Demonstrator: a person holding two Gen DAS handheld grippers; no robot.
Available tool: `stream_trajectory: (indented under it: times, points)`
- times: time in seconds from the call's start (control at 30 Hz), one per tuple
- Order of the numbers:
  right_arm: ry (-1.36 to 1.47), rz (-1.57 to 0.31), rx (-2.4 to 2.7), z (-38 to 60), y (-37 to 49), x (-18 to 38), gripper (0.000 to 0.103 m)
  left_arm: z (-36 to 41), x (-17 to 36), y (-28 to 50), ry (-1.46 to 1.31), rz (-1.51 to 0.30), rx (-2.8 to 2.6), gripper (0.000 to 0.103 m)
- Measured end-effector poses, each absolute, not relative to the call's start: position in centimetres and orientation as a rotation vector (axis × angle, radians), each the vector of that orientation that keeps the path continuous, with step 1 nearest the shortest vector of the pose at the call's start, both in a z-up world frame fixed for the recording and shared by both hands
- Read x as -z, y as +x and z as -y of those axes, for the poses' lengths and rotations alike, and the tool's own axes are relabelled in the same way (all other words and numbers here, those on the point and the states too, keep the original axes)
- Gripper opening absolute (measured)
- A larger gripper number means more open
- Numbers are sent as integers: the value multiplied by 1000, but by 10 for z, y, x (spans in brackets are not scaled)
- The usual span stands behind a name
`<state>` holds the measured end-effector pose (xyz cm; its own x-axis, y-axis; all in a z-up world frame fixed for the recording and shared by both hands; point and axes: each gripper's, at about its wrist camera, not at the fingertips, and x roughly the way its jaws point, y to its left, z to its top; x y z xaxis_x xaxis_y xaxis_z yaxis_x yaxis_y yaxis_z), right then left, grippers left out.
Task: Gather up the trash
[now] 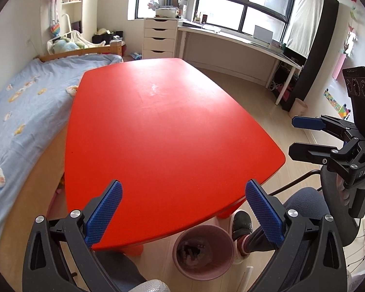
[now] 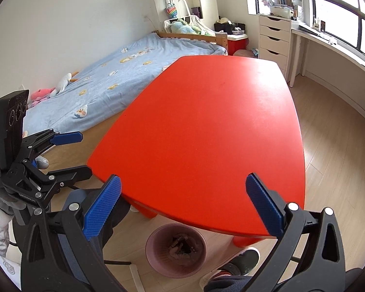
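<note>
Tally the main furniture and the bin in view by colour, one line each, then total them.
Red: 1, the table.
Pink: 1, the wastebasket with trash inside.
White: 2, the drawer unit and the desk.
Blue: 1, the bed with its blue cover.
Total: 5

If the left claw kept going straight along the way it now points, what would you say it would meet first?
Most likely the glossy red tabletop: the open left claw looks down across it with nothing in between. How high it hovers is unclear, so it might skim over towards the far edge.
</note>
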<state>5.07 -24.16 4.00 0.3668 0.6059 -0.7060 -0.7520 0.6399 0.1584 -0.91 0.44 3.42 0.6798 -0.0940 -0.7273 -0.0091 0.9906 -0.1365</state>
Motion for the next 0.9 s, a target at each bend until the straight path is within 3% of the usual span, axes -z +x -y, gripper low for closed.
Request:
stream_trajectory:
  times: [0.9]
  points:
    - [-236, -809, -870, 229, 67, -40, 100, -14, -41, 1, -169, -806, 57, 97]
